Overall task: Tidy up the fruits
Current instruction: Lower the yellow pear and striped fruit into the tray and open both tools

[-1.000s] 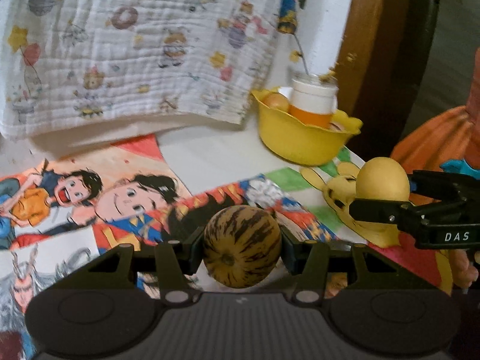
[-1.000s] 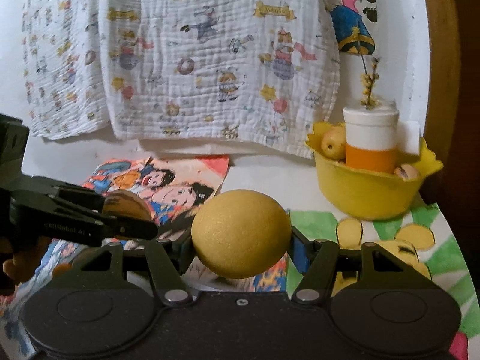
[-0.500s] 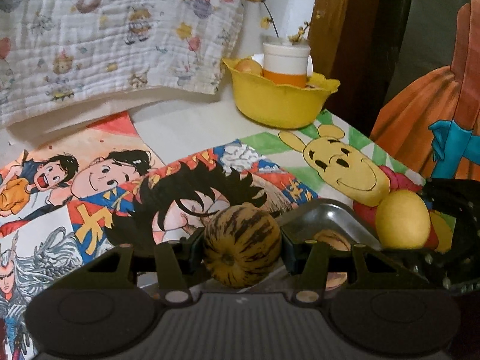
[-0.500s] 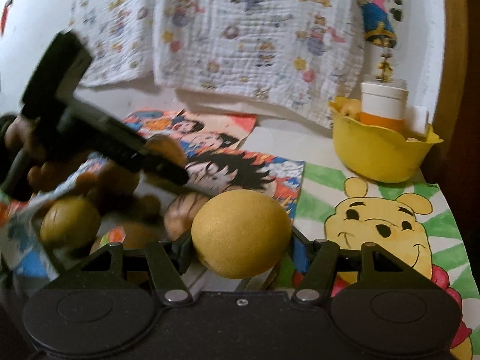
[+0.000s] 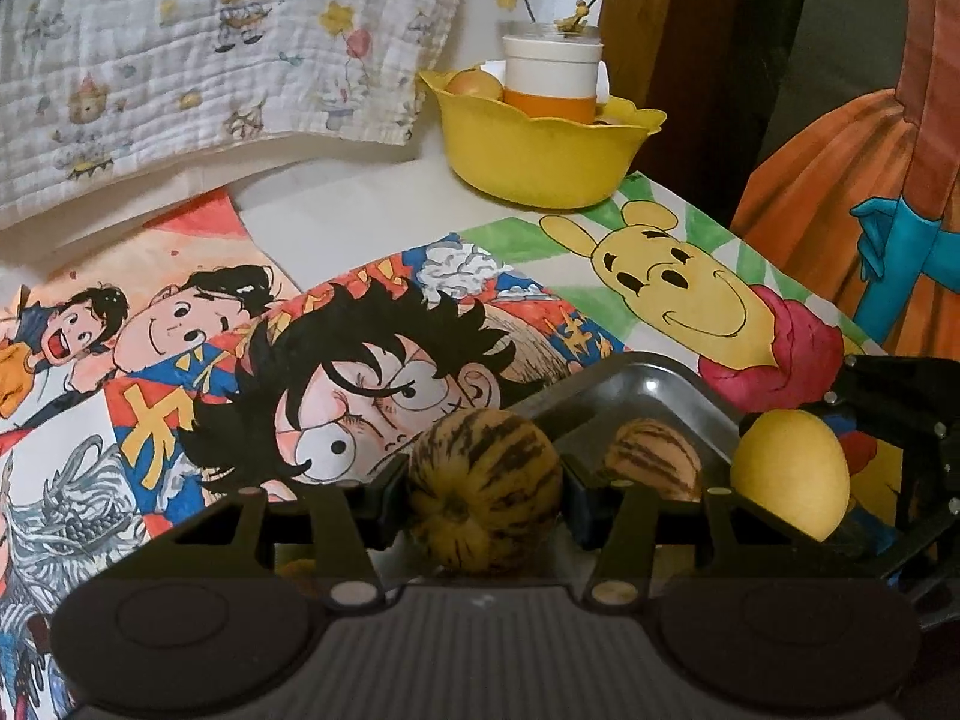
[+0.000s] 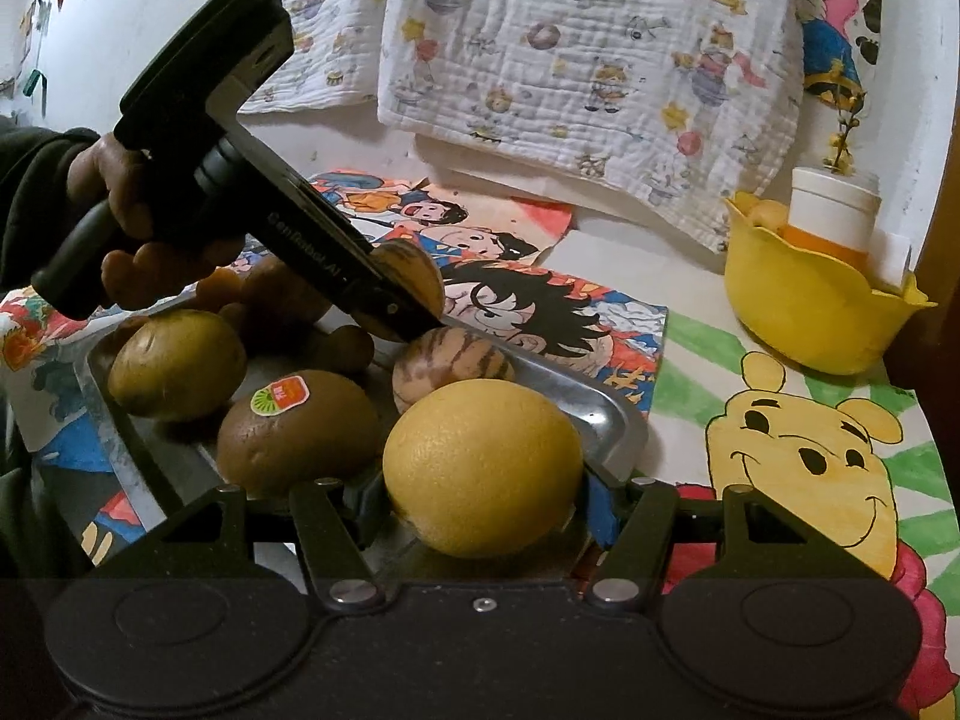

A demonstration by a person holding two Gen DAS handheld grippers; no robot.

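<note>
My left gripper [image 5: 486, 477] is shut on a striped yellow-brown fruit [image 5: 480, 516], held over the near end of a metal tray [image 5: 660, 384]. A second striped fruit [image 5: 654, 459] lies in that tray. My right gripper [image 6: 483, 480] is shut on a yellow lemon-like fruit [image 6: 480, 456] above the tray's right corner [image 6: 618, 420]. In the right wrist view the left gripper [image 6: 402, 306], carried by a hand [image 6: 126, 204], hangs over the tray's far side. Two kiwis [image 6: 297, 429] [image 6: 177, 363], one with a sticker, and darker brown fruits [image 6: 282, 294] also lie there.
A yellow bowl [image 6: 804, 312] with a white-and-orange cup [image 6: 831, 210] and a fruit stands at the back right by the wall. Cartoon drawings cover the table [image 5: 372, 210]. A printed cloth [image 6: 588, 48] hangs behind. A brown post [image 5: 654, 30] rises to the right of the bowl.
Both grippers have come down and toward each other with their fruits still gripped. The metal tray and the fruits in it have come into view beneath them.
</note>
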